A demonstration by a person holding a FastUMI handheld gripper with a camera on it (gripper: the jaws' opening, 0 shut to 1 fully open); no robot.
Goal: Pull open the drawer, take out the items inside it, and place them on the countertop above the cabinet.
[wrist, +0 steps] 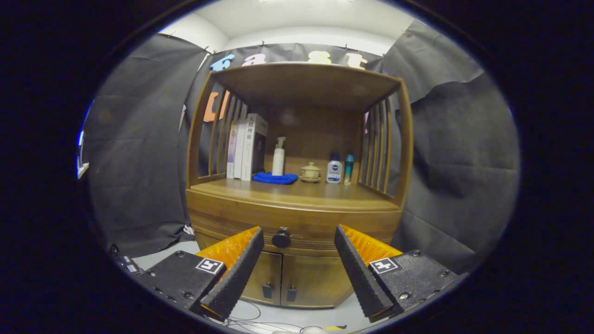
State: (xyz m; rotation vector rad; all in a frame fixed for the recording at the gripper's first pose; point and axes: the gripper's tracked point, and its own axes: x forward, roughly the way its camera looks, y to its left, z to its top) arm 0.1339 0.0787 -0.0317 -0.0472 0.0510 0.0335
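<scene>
tongs (299,241) spread wide, drawer knob (281,237) between

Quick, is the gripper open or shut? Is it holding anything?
Gripper: open, holding nothing. The drawer knob sits between its fingers, nearer one of them, not yet pinched.

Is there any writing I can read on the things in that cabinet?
Tall book spine: Chinese characters, too blurred to quote.
Blue-and-white bottle: label too small to read.
Markers on the open fingers, either side of the drawer knob: patterns, not words.
</scene>
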